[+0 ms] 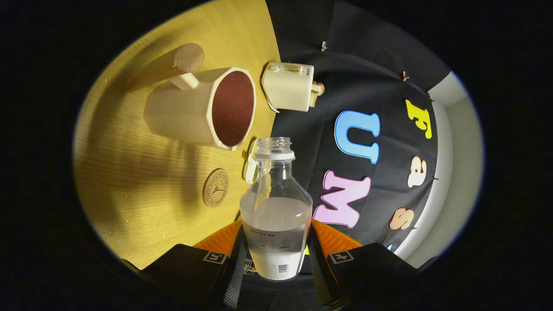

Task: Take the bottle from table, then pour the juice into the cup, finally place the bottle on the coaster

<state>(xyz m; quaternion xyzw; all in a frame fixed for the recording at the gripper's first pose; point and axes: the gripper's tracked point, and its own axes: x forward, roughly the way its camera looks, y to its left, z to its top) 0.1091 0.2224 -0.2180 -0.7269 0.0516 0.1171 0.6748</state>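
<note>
Gripper (275, 255): both fingers press on the lower body of the bottle, one on each flank, so the claw is pinched onto it
Bottle (276, 207): clear, uncapped, held between the fingers with its open neck pointing ahead toward the cup; the view is rolled, so the tabletop stands on its side, and the bottle's true tilt cannot be told; a pale liquid sits in its lower part, with a label band around the base
Cup (201, 108): cream, many-sided mug with a peg-and-knob handle, standing on the table beyond the bottle's mouth, apart from it; its inside looks dark reddish brown with small specks or drops on it
Coaster (215, 187): round, wooden, with a dark printed emblem, lying flat on the table between the cup and the fingers, bare
Table (129, 172): light wood grain; the cup's shadow falls across it
Toaster (288, 86): small cream one near the table's far edge, just beyond the cup, a slice of bread poking out of its top
Small object (251, 166): whitish with green, mostly hidden behind the bottle's neck, at the table's edge; what it is cannot be told
</note>
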